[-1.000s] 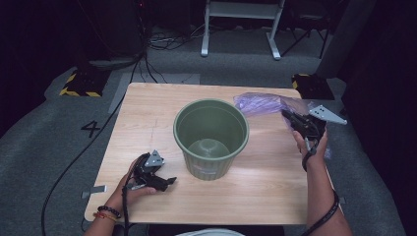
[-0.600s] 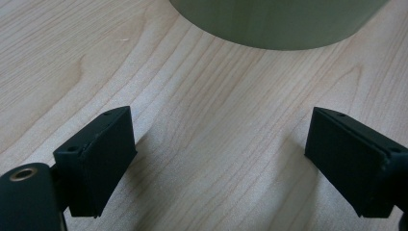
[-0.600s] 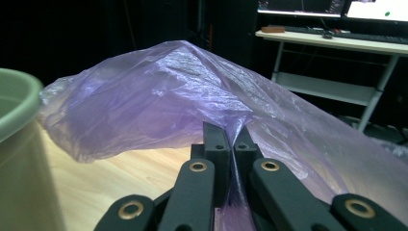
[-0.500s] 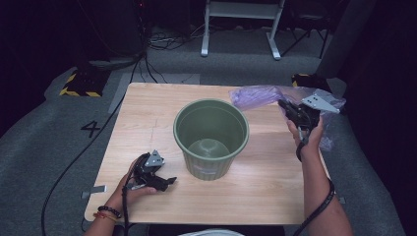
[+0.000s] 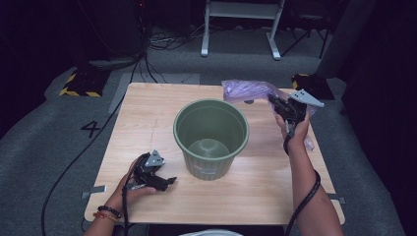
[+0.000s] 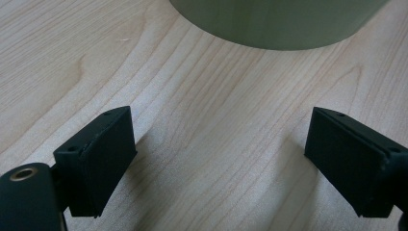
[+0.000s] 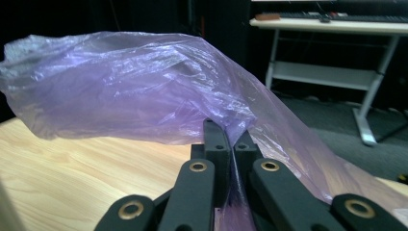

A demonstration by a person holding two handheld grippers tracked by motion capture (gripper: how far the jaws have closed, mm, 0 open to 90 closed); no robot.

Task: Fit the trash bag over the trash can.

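A green plastic bin stands upright in the middle of the wooden table; its base shows at the top of the left gripper view. A thin purple plastic bag hangs above the table's far right. My right gripper is shut on the purple bag, pinching the film between its closed jaws. My left gripper rests low over the table's near left, open, nothing between its fingers.
Cables trail over the grey floor beyond the table, and a white stand is at the back. A black and yellow floor block sits off the table's far left corner. A number marking lies on the floor at left.
My right gripper has moved away from me toward the table's far right edge, carrying the purple bag along. The left gripper has stayed put.
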